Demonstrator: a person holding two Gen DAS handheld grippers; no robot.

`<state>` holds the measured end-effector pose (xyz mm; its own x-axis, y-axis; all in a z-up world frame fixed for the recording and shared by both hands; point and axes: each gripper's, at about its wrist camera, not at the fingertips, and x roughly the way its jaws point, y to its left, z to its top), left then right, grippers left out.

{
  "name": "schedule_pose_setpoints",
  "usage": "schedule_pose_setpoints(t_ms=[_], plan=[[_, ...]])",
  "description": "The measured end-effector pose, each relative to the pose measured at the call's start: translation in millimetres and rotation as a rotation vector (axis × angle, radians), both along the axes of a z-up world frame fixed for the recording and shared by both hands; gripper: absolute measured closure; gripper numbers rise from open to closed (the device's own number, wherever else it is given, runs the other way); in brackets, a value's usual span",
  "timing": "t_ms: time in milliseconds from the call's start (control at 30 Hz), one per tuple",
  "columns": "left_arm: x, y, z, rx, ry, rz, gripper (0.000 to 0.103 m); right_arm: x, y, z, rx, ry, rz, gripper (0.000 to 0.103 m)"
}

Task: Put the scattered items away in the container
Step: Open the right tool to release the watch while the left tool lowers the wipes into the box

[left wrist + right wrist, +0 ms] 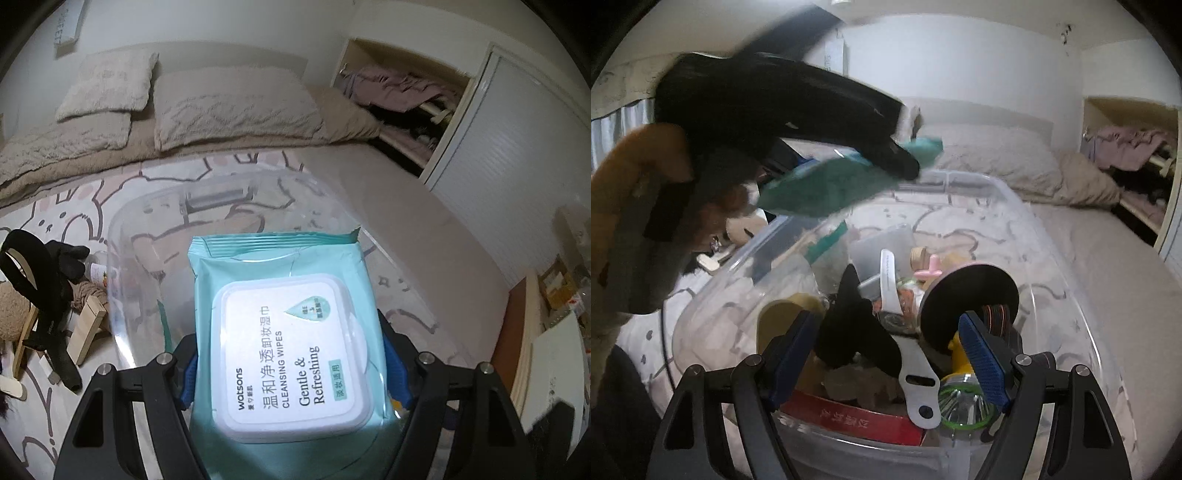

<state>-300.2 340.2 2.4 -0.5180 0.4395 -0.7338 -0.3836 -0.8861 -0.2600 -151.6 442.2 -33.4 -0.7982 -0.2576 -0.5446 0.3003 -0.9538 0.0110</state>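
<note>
My left gripper [290,363] is shut on a teal pack of Watsons cleansing wipes [291,332] and holds it above the clear plastic container [122,229]. In the right wrist view the same pack [831,181] hangs, blurred, over the container's far left rim [960,181]. My right gripper [890,354] is open and empty, over the near end of the container. Inside lie a white watch strap [892,280], a black cloth piece [853,325], a dark disc [967,299], a green-lensed flashlight [964,402], a red box [857,417] and other small items.
The container sits on a bed with a cartoon-print sheet [55,221]. Left of it lie black gloves [62,258], a small bottle [98,267], wooden pieces [88,325] and a brown plush [11,310]. Pillows [229,107] are behind, an open closet [402,103] at the right.
</note>
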Motion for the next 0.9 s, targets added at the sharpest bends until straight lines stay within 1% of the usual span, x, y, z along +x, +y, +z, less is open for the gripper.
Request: schedule_pose_setpoints(t_ms=[167,333,433,567,600,633,667,733,800,900], plan=[[-19,9,-20,0.003,-0.104,0.041,0.026,2,1,-2,-0.009,0.035,-0.001,0.023],[-30,14,-38,0.007,-0.217,0.094,0.026,3,2,-2,-0.012,0.053,0.002,0.023],[-33,16,-50,0.001,-0.282,0.131,0.026,3,2,-2,-0.013,0.058,0.004,0.022],[-31,12,-66,0.025,-0.376,0.165,0.024,4,1,-2,-0.015,0.058,0.011,0.022],[-29,11,-67,0.026,-0.386,0.172,0.022,6,2,-2,-0.015,0.058,0.012,0.022],[-25,11,-64,0.037,-0.378,0.171,0.018,7,2,-2,-0.016,0.058,0.012,0.022],[-21,12,-59,0.051,-0.36,0.16,0.011,6,2,-2,-0.017,0.055,0.013,0.022],[-14,12,-44,0.058,-0.317,0.135,0.005,7,2,-1,-0.017,0.055,0.012,0.022],[-10,11,-33,0.055,-0.289,0.117,0.005,6,2,-1,-0.015,0.051,0.011,0.022],[-8,5,-23,0.041,-0.27,0.106,0.005,6,2,-1,-0.016,0.048,0.011,0.021]])
